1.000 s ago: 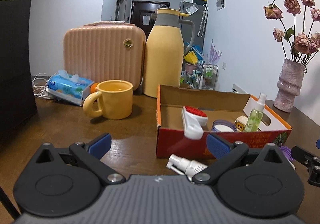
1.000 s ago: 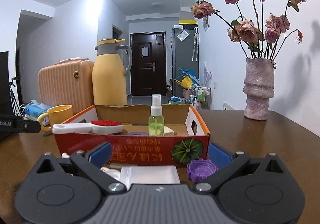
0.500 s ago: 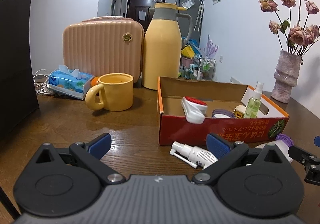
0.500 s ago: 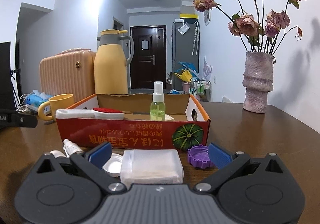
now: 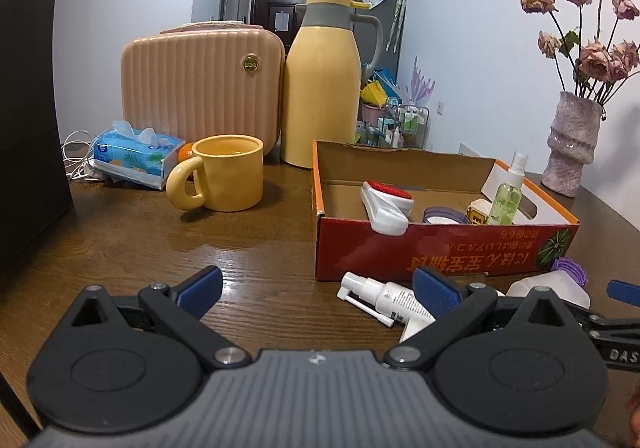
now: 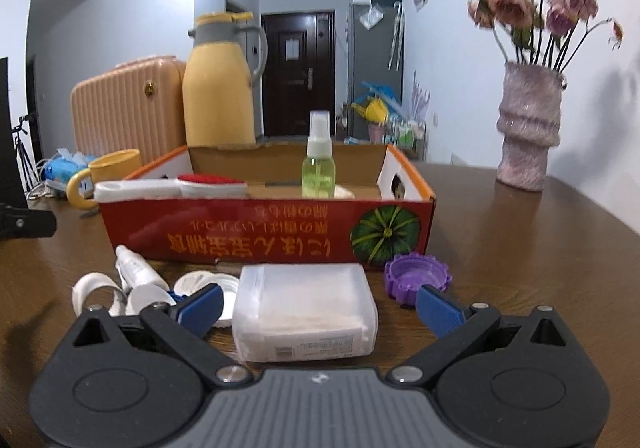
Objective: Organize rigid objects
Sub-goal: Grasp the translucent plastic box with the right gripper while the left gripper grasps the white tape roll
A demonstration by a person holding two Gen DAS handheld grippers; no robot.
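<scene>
Holding both tools low over the dark, grained wooden table point(image 5: 132, 244), I have my left gripper point(image 5: 316, 288) spread wide with nothing between its ribbed blue pads point(image 5: 434, 294). Just past its right pad lies a white nasal spray bottle point(image 5: 384, 298), a smooth plastic cylinder on its side with a thin nozzle pointing left. My right gripper point(image 6: 318, 302) is likewise released, its jaws apart on either side of a frosted, rounded rectangular plastic container point(image 6: 306, 312) that sits flat on the table; neither pad touches it. To its right rests a purple scalloped cap point(image 6: 416, 276), and to its left a white ridged lid point(image 6: 210, 282), partly behind my left pad.

Behind these stands the red cardboard box point(image 6: 264, 236), glossy outside and raw brown inside. It holds a green translucent spray bottle point(image 6: 318, 167) standing upright, and a white lint brush point(image 5: 386, 205) with a fuzzy red face leaning over the front wall. Left of the box sits a matte yellow mug point(image 5: 228, 177) with a thick loop handle.
</scene>
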